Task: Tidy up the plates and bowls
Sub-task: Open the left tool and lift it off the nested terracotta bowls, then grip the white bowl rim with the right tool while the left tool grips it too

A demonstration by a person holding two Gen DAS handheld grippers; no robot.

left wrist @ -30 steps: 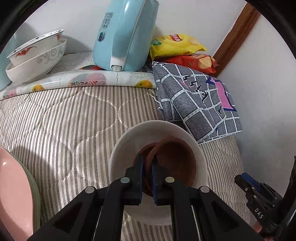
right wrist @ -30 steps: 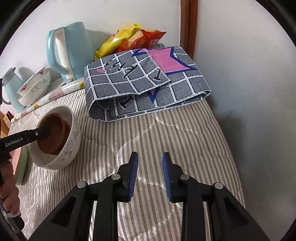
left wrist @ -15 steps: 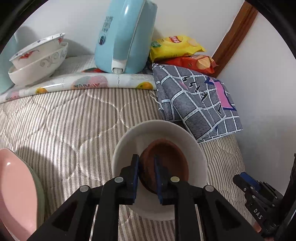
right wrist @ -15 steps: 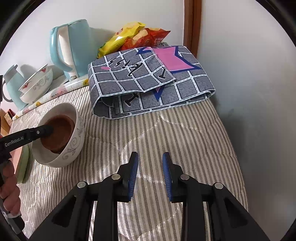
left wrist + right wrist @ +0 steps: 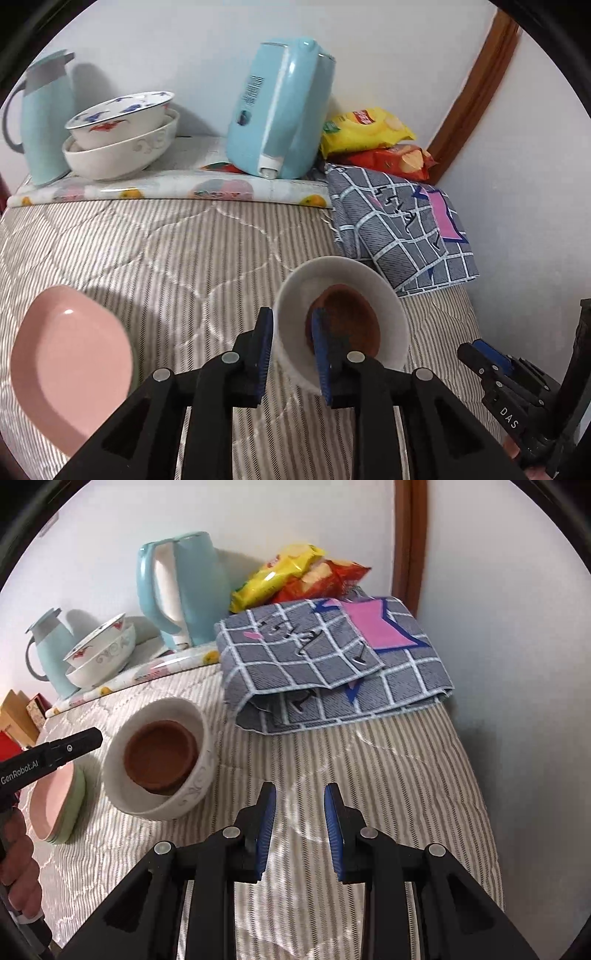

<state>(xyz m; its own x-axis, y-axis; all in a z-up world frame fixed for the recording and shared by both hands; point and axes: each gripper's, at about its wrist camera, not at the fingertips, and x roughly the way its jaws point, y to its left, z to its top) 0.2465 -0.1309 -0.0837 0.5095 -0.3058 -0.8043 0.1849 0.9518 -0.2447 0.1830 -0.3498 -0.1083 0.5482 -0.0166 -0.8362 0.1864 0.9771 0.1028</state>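
A small brown bowl (image 5: 347, 325) sits inside a white bowl (image 5: 295, 291) on the striped bedcover; both also show in the right wrist view, the brown bowl (image 5: 159, 755) and the white bowl (image 5: 188, 794). My left gripper (image 5: 291, 345) is open and pulled back just in front of the white bowl's near rim. A pink plate (image 5: 70, 362) lies on a green plate (image 5: 75, 805) to the left. Two white patterned bowls (image 5: 122, 133) stand stacked at the back left. My right gripper (image 5: 299, 823) is open and empty above the bedcover.
A light blue kettle (image 5: 280, 107) and a pale blue jug (image 5: 44, 114) stand at the back on a fruit-print mat (image 5: 166, 188). A folded grey checked cloth (image 5: 402, 225) and snack bags (image 5: 365, 129) lie at the back right by the wall.
My left gripper has opened, let go of the brown bowl inside the white bowl, and drawn back and up. My right gripper has shifted slightly.
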